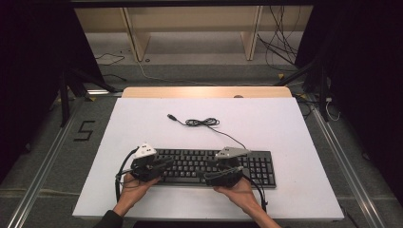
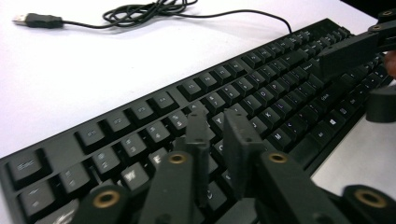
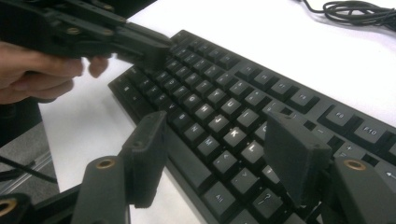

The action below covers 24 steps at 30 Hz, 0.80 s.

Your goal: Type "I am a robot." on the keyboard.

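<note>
A black keyboard (image 1: 190, 164) lies along the near side of a white board (image 1: 142, 128). Its cable (image 1: 202, 122) runs back in a loose coil and ends in a USB plug (image 1: 171, 116) lying free on the board. My left gripper (image 1: 168, 163) hovers over the keyboard's left end. In the left gripper view its jaws (image 2: 215, 126) are drawn almost together above the keys (image 2: 261, 88), with nothing between them. My right gripper (image 1: 209, 177) sits over the keyboard's middle near the front edge. It (image 3: 217, 126) stands wide open above the keys (image 3: 224, 79), holding nothing.
The wooden table edge (image 1: 204, 91) shows behind the board, with a light wooden shelf frame (image 1: 190, 28) and loose cables on the floor beyond. Metal rails run along both sides of the table. Bare white board lies behind and to the right of the keyboard.
</note>
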Motion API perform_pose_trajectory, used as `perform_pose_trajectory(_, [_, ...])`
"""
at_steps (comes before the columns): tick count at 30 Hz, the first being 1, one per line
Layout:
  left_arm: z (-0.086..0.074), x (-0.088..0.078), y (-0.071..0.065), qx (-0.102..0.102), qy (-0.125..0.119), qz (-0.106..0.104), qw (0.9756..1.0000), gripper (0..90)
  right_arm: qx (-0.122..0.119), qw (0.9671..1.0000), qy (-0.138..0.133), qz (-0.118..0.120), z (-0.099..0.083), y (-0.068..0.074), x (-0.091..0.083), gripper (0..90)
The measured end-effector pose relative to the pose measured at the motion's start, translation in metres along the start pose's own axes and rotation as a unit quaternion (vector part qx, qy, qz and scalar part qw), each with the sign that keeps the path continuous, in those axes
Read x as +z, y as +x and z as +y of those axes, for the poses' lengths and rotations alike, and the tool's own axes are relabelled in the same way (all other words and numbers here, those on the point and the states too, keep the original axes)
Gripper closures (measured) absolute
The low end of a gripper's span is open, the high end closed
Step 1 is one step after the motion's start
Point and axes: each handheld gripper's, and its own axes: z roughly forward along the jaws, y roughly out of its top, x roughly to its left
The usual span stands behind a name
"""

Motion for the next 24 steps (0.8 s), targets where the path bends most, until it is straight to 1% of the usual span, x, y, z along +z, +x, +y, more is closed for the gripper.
perform_pose_trajectory(3, [0.002, 0.007, -0.001, 0.006, 0.008, -0.004, 0.9999, 84.6, -0.002, 1.0000, 0.000, 0.001, -0.001, 0.001, -0.001, 40.0])
perform_pose_trajectory(8, [0.004, 0.017, 0.000, 0.004, 0.018, -0.006, 0.9998, 88.5, -0.001, 1.0000, 0.001, 0.002, -0.003, 0.003, -0.001, 39.2])
perform_pose_trajectory(11, [0.004, 0.021, 0.002, 0.003, 0.026, -0.004, 0.9996, 88.8, -0.003, 1.0000, 0.000, 0.002, -0.004, 0.003, -0.002, 38.7])
perform_pose_trajectory(12, [0.005, 0.022, 0.002, 0.000, 0.025, -0.004, 0.9997, 88.8, -0.003, 1.0000, 0.000, 0.002, -0.004, 0.003, -0.002, 38.5])
perform_pose_trajectory(16, [0.008, 0.028, 0.001, 0.002, 0.032, -0.006, 0.9995, 88.8, -0.003, 1.0000, 0.000, 0.002, -0.004, 0.004, -0.003, 38.0])
perform_pose_trajectory(19, [0.009, 0.032, -0.001, 0.003, 0.038, -0.003, 0.9993, 88.9, -0.003, 1.0000, -0.002, 0.002, -0.004, 0.004, -0.004, 37.4])
perform_pose_trajectory(21, [0.009, 0.034, 0.000, 0.003, 0.044, -0.002, 0.9990, 88.9, -0.003, 1.0000, -0.004, 0.002, -0.004, 0.004, -0.005, 36.7])
perform_pose_trajectory(24, [0.009, 0.035, 0.001, 0.002, 0.048, 0.003, 0.9989, 88.9, -0.002, 1.0000, -0.005, 0.002, -0.004, 0.004, -0.005, 35.6])
